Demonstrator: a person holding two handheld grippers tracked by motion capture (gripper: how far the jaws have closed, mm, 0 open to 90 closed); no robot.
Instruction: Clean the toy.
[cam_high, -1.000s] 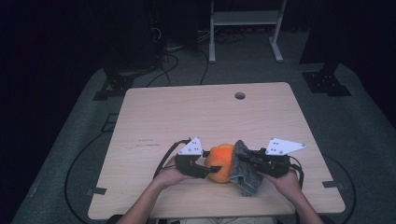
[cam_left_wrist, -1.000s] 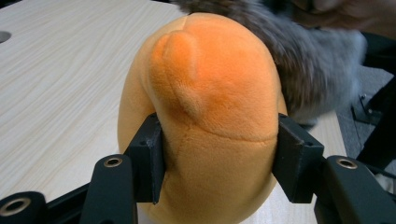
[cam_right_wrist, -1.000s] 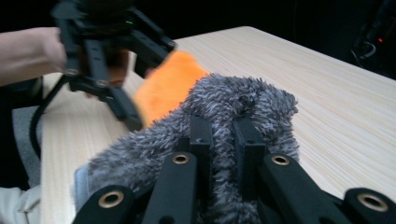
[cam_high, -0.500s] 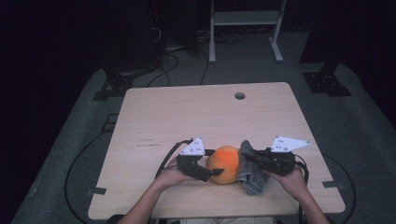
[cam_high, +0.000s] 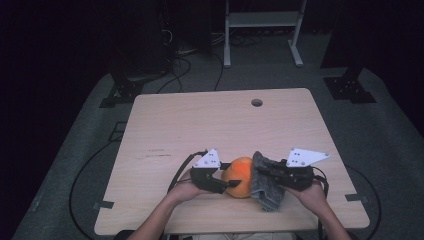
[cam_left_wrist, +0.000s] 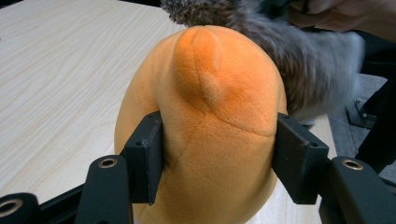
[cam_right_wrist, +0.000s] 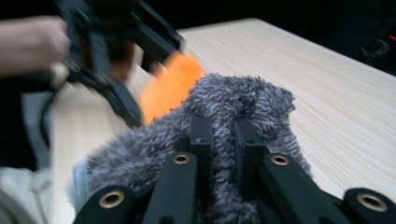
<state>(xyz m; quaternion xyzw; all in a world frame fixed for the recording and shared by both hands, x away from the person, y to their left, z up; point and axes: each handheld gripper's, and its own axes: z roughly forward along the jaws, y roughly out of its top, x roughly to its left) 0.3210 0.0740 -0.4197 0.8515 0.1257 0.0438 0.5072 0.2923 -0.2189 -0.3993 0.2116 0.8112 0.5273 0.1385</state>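
Note:
An orange plush toy (cam_high: 239, 175) sits near the front edge of the wooden table (cam_high: 225, 125). My left gripper (cam_high: 227, 184) holds it from the left. In the left gripper view the pads (cam_left_wrist: 147, 154) press into both sides of the orange plush toy (cam_left_wrist: 205, 116); the jaws have just been closing on it. My right gripper (cam_high: 262, 172) is shut on a grey fuzzy cloth (cam_high: 265, 192), which lies against the toy's right side. In the right gripper view the grey cloth (cam_right_wrist: 243, 98) bunches over my right gripper (cam_right_wrist: 223, 126), with the orange toy (cam_right_wrist: 170, 86) behind it.
A round hole (cam_high: 257, 102) is in the table near its far edge. Beyond the table on the dark floor are cables (cam_high: 185, 60), a white frame stand (cam_high: 260, 20) and black stand bases (cam_high: 350, 87). The person's forearms come in over the front edge.
The grey cloth has shifted slightly against the toy's right side. Both hands and the orange toy stay in about the same place.

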